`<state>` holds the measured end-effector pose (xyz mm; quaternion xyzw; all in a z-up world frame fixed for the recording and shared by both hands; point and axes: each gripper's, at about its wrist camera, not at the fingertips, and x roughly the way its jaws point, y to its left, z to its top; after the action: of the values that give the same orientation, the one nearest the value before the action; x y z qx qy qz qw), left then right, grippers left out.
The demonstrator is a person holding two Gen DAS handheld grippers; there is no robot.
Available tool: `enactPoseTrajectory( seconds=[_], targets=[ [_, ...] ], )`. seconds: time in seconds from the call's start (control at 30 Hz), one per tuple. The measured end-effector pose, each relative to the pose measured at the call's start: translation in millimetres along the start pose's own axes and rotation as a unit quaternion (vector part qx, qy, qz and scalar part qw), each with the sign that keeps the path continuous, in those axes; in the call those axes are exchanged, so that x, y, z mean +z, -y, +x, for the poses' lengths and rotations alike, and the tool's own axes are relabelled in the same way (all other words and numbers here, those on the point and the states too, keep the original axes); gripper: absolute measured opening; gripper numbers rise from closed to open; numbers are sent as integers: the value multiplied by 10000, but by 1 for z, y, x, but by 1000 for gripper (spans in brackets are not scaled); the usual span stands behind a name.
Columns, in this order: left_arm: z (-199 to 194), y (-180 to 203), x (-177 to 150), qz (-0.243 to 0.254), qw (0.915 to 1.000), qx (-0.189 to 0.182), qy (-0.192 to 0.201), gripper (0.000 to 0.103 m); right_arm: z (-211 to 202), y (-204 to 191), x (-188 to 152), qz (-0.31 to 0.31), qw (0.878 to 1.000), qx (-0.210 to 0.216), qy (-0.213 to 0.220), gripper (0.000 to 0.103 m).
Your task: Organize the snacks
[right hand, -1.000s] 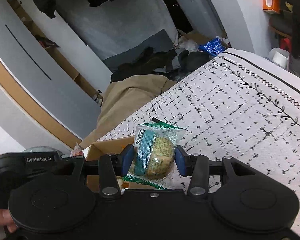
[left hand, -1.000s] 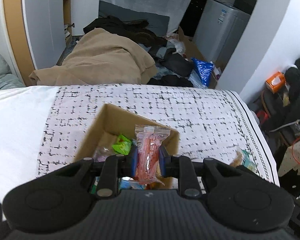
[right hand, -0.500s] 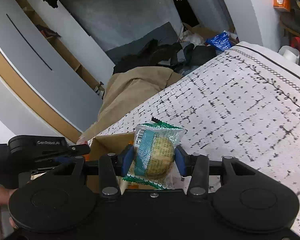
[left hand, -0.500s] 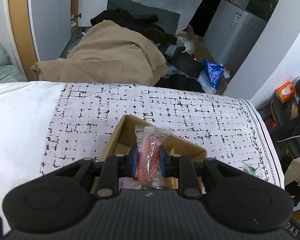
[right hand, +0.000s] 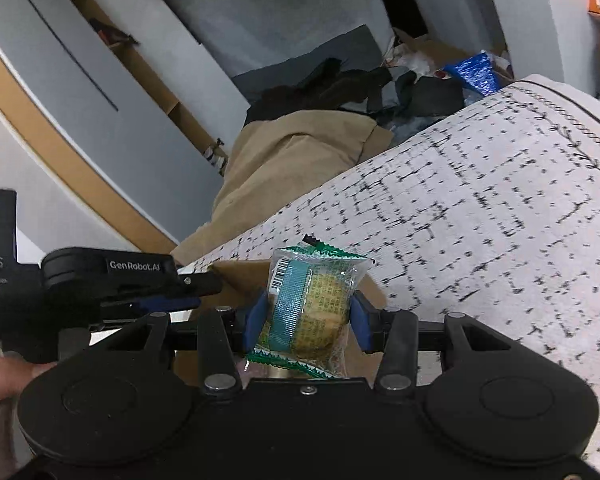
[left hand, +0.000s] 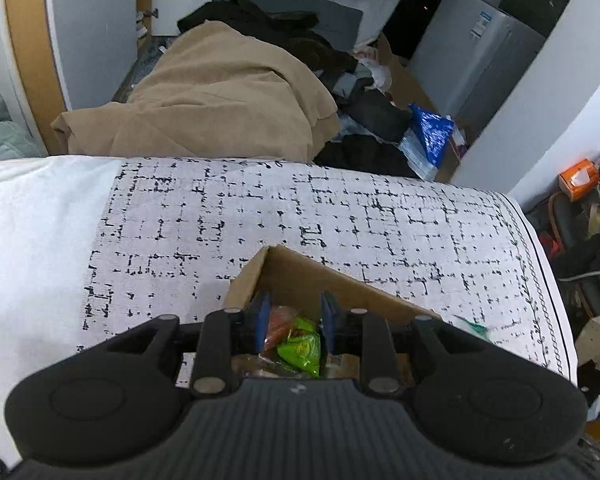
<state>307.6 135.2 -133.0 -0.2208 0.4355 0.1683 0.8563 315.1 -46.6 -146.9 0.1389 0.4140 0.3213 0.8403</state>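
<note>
on the patterned cloth [left hand: 340, 208] a cardboard box [left hand: 300, 272] sits under the spread left hand-held gripper [left hand: 294, 322], the right hand-held gripper [right hand: 306, 318] pinching a wrapped pastry [right hand: 312, 300].

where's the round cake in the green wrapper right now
In the right wrist view, the wrapped cake is clamped in the right gripper, held above the cardboard box on the patterned cloth, with the left gripper to its left.
</note>
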Motion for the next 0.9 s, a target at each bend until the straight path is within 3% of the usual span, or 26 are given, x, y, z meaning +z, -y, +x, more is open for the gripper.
enactPoseTrajectory(
  seconds=[0.2, 0.3, 0.37, 0.5, 0.67, 0.9],
  targets=[
    [-8, -10, 3, -3, 10000, -81, -10, 29, 10, -23, -4, -237, 9996, 89, -117, 45],
    [-13, -19, 4, -47, 10000, -63, -33, 36, 14, -32, -6, -291, 9994, 146, -113, 51],
    [-17, -26, 4, -84, 9999, -49, -31, 41, 13, -37, -7, -342, 9992, 183, -109, 61],
    [-30, -39, 5, -171, 9998, -43, -19, 49, 4, -37, -10, -370, 9993, 52, -93, 62],
    [-45, -52, -1, -264, 9996, -45, 26, 71, -13, -37, -14, -383, 9991, -176, -51, 62],
    [-65, -62, -12, -339, 9991, -190, -176, 77, -38, -42, -20, -370, 9986, -389, -28, 62]
  ],
)
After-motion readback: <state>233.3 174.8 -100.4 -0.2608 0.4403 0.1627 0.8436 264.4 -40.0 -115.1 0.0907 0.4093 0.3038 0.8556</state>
